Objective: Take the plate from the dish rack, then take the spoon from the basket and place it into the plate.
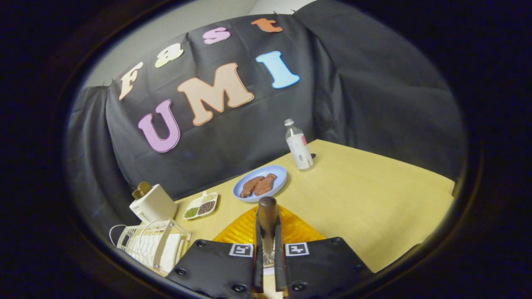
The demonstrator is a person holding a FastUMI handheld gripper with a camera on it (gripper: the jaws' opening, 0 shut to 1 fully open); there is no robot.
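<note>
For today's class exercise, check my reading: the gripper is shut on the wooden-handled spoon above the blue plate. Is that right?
One slip: the gripper is shut on the wooden-handled spoon above the orange plate, as the gripper view shows. The blue plate lies beyond, holding brown pieces.

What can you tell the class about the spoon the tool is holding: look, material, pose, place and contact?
The spoon shows as a dark brown handle with a rounded end, wooden-looking, and a shinier, metal-looking stretch lower down between the fingers. Its bowl is hidden. The handle points forward, away from the tool, whose two black fingers press on it from both sides. It hangs above the orange plate, which lies on the yellow table; whether it touches the plate cannot be told.
</note>
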